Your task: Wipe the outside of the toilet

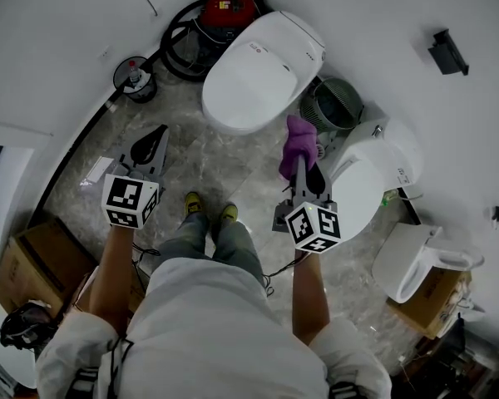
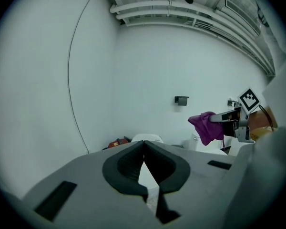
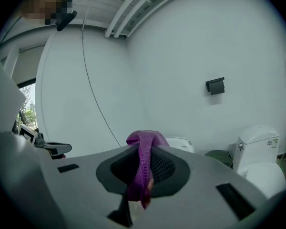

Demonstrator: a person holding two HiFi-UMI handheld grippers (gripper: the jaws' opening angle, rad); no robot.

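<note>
The right gripper point(image 1: 301, 163) has its fingers pinching a purple cloth point(image 1: 298, 135), with most of the cloth bunched up past the tips. The left gripper point(image 1: 156, 140) has its fingers pressed together on nothing. The toilet point(image 1: 262, 69) sits on the floor just ahead of the person, lid down, and the cloth hangs near its right flank without touching it. Wiping looks not yet begun. It'd probably go best to lay the loose wad flat on the shell and sweep along the curve, so the hard fingers don't scrape the porcelain. As for containers, the green bin point(image 1: 337, 105) tucked beside the toilet is too dark inside to tell what's in it. The small black pot point(image 1: 141, 95) by the wall holds a red-capped bottle point(image 1: 133, 71).
</note>
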